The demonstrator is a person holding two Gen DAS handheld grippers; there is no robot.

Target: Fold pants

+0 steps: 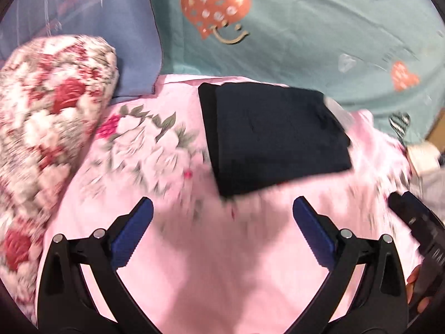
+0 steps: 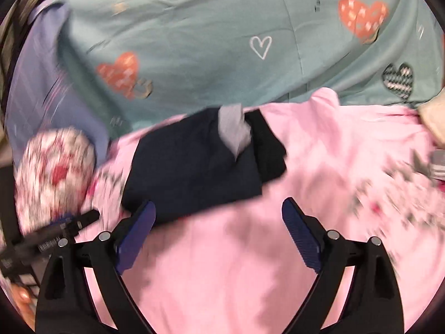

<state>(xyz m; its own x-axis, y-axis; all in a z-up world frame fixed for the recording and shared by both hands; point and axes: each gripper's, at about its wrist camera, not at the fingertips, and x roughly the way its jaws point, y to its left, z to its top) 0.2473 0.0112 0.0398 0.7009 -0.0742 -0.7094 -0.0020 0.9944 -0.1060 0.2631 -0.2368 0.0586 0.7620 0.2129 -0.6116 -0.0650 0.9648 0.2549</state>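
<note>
Dark navy pants [image 1: 275,136] lie folded into a compact rectangle on a pink floral sheet [image 1: 222,264]. In the right wrist view the pants [image 2: 194,164] show a grey pocket lining [image 2: 235,129] sticking out on top. My left gripper [image 1: 222,208] is open and empty, just short of the near edge of the pants. My right gripper [image 2: 218,208] is open and empty, its left blue finger pad [image 2: 136,236] close to the near edge of the pants. Both views are motion-blurred.
A red-and-white floral pillow [image 1: 47,128] lies to the left. A teal quilt with hearts [image 1: 319,27] and a blue striped cloth [image 1: 83,14] lie behind. The other gripper's black body shows at the right edge [image 1: 417,222] and at the left edge [image 2: 50,236].
</note>
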